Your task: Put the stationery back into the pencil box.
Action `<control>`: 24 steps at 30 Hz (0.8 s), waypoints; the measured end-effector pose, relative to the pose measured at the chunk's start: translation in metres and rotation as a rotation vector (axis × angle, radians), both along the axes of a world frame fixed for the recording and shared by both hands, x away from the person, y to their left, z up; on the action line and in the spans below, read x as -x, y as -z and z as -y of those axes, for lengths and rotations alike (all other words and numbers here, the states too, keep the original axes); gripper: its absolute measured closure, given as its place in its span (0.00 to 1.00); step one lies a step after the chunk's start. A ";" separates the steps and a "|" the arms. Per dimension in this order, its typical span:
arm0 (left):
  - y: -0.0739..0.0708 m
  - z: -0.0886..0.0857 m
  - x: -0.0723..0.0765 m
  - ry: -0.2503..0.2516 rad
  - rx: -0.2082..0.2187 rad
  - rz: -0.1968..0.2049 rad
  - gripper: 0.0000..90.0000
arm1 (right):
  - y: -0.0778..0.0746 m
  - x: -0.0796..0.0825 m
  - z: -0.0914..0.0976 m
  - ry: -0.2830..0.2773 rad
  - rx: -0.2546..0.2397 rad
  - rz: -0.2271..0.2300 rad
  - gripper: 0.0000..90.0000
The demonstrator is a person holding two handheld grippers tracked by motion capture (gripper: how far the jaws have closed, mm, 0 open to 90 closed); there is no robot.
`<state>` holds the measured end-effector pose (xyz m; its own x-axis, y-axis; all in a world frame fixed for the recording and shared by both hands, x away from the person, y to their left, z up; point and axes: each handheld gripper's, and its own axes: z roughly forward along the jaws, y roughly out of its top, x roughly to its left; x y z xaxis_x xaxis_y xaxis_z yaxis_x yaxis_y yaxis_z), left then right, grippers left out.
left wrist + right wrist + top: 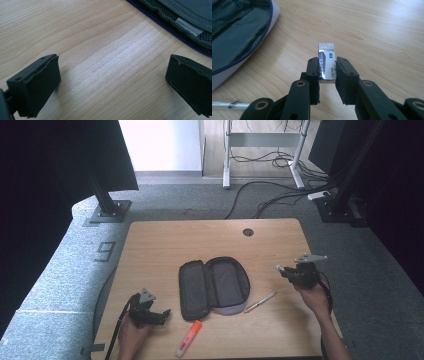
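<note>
Between our right claw pads sits a small eraser, pinched by its long sides: light, rubbery, grippy; left claw released

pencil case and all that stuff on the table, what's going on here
A person holds a gripper in each hand at a wooden table. The right gripper is shut on an eraser. The left gripper is open beside the unzipped pencil case. A pen and an orange highlighter lie on the table in front of the case.
</note>
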<state>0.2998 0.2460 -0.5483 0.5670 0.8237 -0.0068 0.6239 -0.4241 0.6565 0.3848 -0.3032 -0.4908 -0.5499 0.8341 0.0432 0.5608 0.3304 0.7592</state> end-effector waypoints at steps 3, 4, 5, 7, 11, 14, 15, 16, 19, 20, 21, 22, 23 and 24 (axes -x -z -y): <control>0.000 0.000 0.000 0.000 0.000 0.000 0.00 | -0.002 0.001 -0.004 -0.013 0.002 0.002 0.79; 0.000 0.000 0.000 0.000 0.000 0.000 0.00 | -0.003 0.001 -0.005 -0.016 0.003 0.000 0.79; 0.000 0.000 0.000 0.000 0.000 0.000 0.00 | -0.004 0.001 -0.006 -0.021 0.006 -0.001 0.79; 0.000 0.000 0.000 0.000 0.000 0.000 0.00 | -0.005 0.001 -0.008 -0.025 0.007 0.000 0.79; 0.000 0.000 0.000 0.000 0.000 0.000 0.00 | -0.007 0.001 -0.012 -0.032 0.011 0.005 0.79; 0.000 0.000 0.000 0.000 0.000 0.000 0.00 | -0.008 0.001 -0.014 -0.035 0.011 0.007 0.79; 0.000 0.000 0.000 0.000 0.000 0.000 0.00 | -0.008 0.001 -0.014 -0.037 0.011 0.005 0.79; 0.000 0.000 0.000 0.000 0.000 0.000 0.00 | -0.008 0.001 -0.015 -0.037 0.010 0.005 0.79; 0.000 0.000 0.000 0.000 0.000 0.000 0.00 | -0.009 0.001 -0.018 -0.044 0.013 0.007 0.79; 0.000 0.000 0.000 0.000 0.000 0.000 0.00 | -0.009 0.001 -0.019 -0.047 0.013 0.008 0.80; 0.000 0.000 0.000 0.000 0.000 0.000 0.00 | -0.009 0.001 -0.020 -0.049 0.013 0.009 0.79; 0.000 0.000 0.000 0.000 0.000 0.000 0.00 | -0.009 0.001 -0.021 -0.052 0.014 0.008 0.79; 0.000 0.000 0.000 0.000 0.000 0.000 0.00 | -0.009 0.000 -0.022 -0.052 0.014 0.010 0.80; 0.000 0.000 0.000 0.000 0.000 0.000 0.00 | -0.009 0.000 -0.023 -0.054 0.014 0.009 0.79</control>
